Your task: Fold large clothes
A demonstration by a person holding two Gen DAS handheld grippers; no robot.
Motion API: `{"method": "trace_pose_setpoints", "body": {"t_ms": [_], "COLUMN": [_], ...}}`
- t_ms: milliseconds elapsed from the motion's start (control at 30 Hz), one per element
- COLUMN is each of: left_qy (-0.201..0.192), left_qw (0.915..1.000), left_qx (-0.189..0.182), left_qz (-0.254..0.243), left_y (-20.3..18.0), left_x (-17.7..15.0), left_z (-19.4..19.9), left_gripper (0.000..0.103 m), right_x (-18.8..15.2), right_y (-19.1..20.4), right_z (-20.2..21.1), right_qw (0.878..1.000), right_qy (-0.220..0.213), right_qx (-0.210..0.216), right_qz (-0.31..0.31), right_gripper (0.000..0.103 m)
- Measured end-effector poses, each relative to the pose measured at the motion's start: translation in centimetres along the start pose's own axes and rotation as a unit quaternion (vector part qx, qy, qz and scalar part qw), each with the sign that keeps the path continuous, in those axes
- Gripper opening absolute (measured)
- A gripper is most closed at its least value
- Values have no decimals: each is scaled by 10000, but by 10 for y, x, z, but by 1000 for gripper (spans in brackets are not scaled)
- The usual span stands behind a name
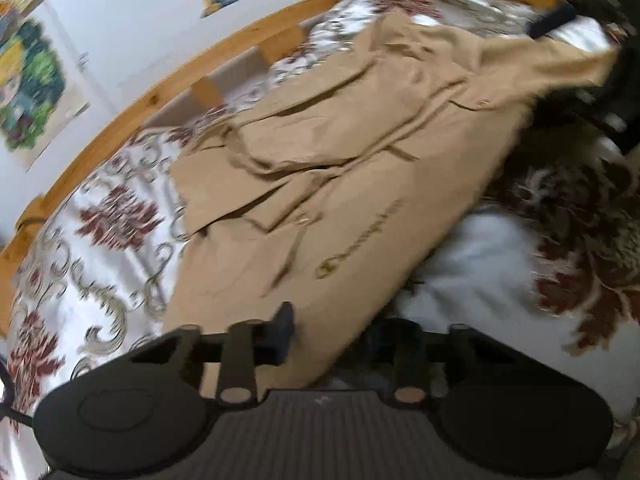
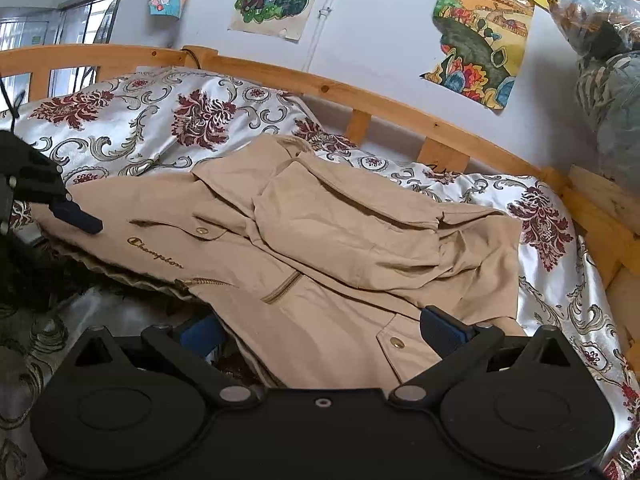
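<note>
Item: tan jacket [image 2: 320, 248], which we found spread across the floral bedspread [image 2: 132, 120], sleeves folded over its chest, gold lettering near the zip; the wooden bed rail [image 2: 360, 100] ran behind it.

Left gripper [image 1: 328, 332]: we noted it angled down over one edge of the jacket, jaws narrow, with the fabric running between the blue pads (that view was blurred, so whether they pinched the cloth we could not tell).

Right gripper [image 2: 324, 328]: we recorded it tilted down at the jacket's near edge, jaws wide, with cloth lying between them; the fingers [image 2: 444, 330] looked clear of it.
</note>
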State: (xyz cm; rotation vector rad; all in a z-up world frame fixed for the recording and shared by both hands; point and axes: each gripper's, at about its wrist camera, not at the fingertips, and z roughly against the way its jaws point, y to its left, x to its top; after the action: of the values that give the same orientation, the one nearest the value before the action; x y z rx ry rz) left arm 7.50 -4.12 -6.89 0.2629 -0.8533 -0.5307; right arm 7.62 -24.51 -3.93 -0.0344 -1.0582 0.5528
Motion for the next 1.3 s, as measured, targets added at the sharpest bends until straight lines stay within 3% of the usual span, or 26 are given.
{"method": "trace_pose_setpoints", "body": {"t_ms": [167, 300, 400, 433, 467, 600, 700, 733, 833, 1033, 1100, 1133, 1233, 1300], "left_qy": [-275, -455, -465, -457, -442, -300, -152, -126, 19, 273, 236, 239, 84, -122], "left_qw": [9992, 9981, 9970, 9971, 9975, 9982, 9976, 9975, 9966, 9943, 9940, 9938, 9910, 9882], "left_qx": [45, 134, 108, 102, 122, 245, 473, 525, 518, 806, 762, 700, 669, 784], "left_qz": [284, 382, 608, 595, 536, 455, 473, 467, 645, 636, 742, 829, 1160, 1308], "left_y": [23, 31, 39, 40, 39, 35, 33, 34, 43, 50, 55, 56, 62, 66], "left_x": [6, 17, 21, 20, 18, 1, -16, -21, -34, -47, -49, -48, -41, -33], "left_z": [8, 11, 8, 7, 7, 8, 9, 9, 9, 7, 8, 9, 14, 22], "left_gripper": [20, 18, 19, 21, 22, 33, 37, 40, 41, 44, 30, 18, 7, 5], "right_x": [-10, -24, -25, -25, -26, -32, -36, -37, -39, -36, -35, -35, -35, -33], "right_y": [15, 33, 18, 10, 3, -19, -29, -31, -33, -31, -30, -30, -27, -25], "right_z": [-3, -12, -12, -9, -6, 8, 10, 9, 10, 11, 10, 9, 7, 9], "right_qw": [9939, 9775, 9782, 9792, 9796, 9775, 9753, 9742, 9768, 9760, 9758, 9759, 9761, 9753], "right_qy": [698, 1328, 1487, 1481, 1465, 1334, 1374, 1397, 1436, 1382, 1340, 1312, 1242, 1072], "right_qx": [455, 83, -346, -549, -705, -1356, -1534, -1587, -1429, -1517, -1568, -1588, -1618, -1736], "right_qz": [722, 1636, 1406, 1275, 1177, 910, 805, 793, 701, 721, 721, 726, 752, 843], "right_gripper": [102, 90, 84, 71, 65, 50, 37, 26, 14, 13, 13, 12, 9, 7]}}
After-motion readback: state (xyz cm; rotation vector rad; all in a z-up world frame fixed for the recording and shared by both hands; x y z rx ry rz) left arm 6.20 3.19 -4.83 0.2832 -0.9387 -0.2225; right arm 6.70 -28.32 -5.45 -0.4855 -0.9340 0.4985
